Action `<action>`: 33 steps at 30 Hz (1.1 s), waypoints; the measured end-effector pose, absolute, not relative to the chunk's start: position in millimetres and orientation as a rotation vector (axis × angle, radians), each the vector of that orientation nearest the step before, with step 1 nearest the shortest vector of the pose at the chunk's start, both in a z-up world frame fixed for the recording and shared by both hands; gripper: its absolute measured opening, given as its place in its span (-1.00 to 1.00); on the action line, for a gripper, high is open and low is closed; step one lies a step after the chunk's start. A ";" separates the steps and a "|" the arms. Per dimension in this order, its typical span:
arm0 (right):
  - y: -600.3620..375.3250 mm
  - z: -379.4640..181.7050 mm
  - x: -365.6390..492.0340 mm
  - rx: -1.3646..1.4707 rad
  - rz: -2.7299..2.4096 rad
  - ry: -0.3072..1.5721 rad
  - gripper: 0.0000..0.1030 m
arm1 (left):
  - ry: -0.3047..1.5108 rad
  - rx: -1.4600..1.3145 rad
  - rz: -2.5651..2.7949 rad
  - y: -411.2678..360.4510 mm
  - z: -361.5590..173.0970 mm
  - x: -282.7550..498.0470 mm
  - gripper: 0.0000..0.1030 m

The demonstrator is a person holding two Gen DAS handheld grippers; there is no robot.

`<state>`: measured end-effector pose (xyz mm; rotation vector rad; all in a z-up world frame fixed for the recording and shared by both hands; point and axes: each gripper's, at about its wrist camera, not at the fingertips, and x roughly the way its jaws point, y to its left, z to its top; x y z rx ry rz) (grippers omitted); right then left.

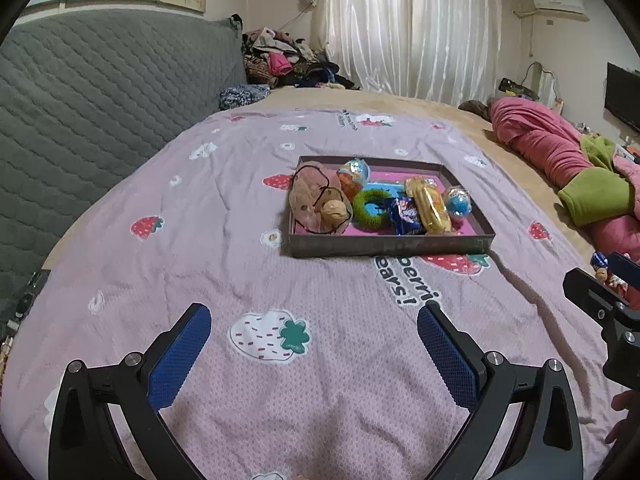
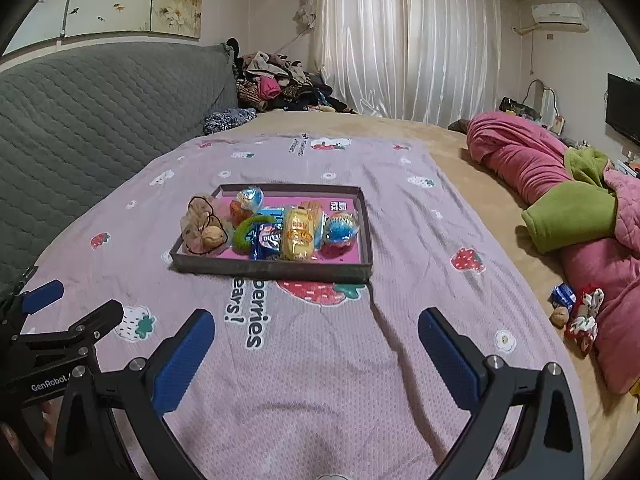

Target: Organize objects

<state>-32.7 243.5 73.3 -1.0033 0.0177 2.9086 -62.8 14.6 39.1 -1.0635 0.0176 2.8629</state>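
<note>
Left gripper [image 1: 314, 330] low over the pink strawberry-print blanket [image 1: 224, 216], blue pads spread wide, nothing between them. Right gripper [image 2: 316, 330] the same: jaws wide apart, empty, hovering above the blanket beside the left one. Ahead of both, a shallow dark tray [image 2: 272, 270] with a pink floor sits flat on the blanket, partly covering the printed lettering. Inside the tray, left to right: a beige scrunchie [image 1: 310, 194] with a walnut [image 1: 334, 211] resting against it, a green ring [image 1: 370, 208], a blue snack packet [image 1: 406, 216], a yellow wrapped cake [image 1: 430, 206], a blue-and-clear ball [image 1: 459, 200]; another such ball [image 1: 354, 170] at the back. Off to the right, near the pink bedding [image 2: 532, 160]: a loose walnut [image 2: 559, 316], small blue packet [image 2: 563, 295], red-white cloth item [image 2: 586, 312]. Far back, grey quilted headboard [image 1: 100, 92], clothes pile [image 1: 284, 58], white curtains [image 1: 408, 24].
</note>
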 end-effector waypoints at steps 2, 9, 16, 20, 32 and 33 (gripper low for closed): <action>244.2 70.3 -32.4 -1.010 2.906 0.021 0.99 | 0.022 -1.073 2.864 14.9 37.1 -63.1 1.00; 246.2 62.1 -32.4 -1.027 2.895 0.023 0.99 | 0.036 -1.078 2.859 16.0 31.9 -63.2 1.00; 250.9 56.5 -30.2 -1.031 2.886 0.032 0.99 | 0.025 -1.078 2.854 16.3 28.0 -63.0 1.00; 252.9 52.0 -29.7 -1.029 2.883 0.032 0.99 | 0.028 -1.072 2.858 16.8 25.2 -62.6 1.00; 257.0 41.9 -31.5 -1.050 2.869 0.038 0.99 | 0.022 -1.077 2.834 20.2 17.8 -61.1 1.00; 257.3 40.5 -31.1 -1.054 2.868 0.039 0.99 | 0.010 -1.082 2.830 19.7 16.5 -61.5 1.00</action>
